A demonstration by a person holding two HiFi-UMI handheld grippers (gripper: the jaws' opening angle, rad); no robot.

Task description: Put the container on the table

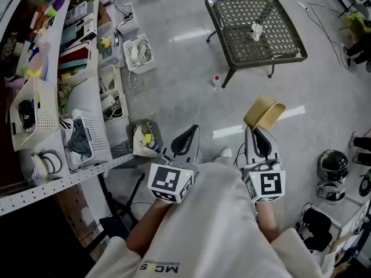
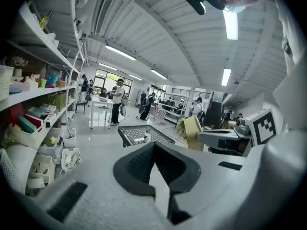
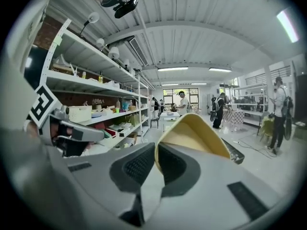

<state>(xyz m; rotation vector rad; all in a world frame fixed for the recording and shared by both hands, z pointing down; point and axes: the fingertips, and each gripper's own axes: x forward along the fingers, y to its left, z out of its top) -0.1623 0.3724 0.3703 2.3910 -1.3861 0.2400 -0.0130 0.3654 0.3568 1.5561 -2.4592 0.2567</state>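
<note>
The right hand-held gripper (image 1: 261, 133) pinches the yellow container (image 1: 264, 113) by its rim, above the floor and well short of the mesh bench (image 1: 232, 16). The left hand-held gripper (image 1: 186, 139) is closed and empty. Best to land it level, clear of the white thing (image 1: 255, 30) there.

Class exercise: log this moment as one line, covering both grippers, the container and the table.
left gripper: shut, empty | right gripper: shut on container rim | table: ahead, container not yet on it
</note>
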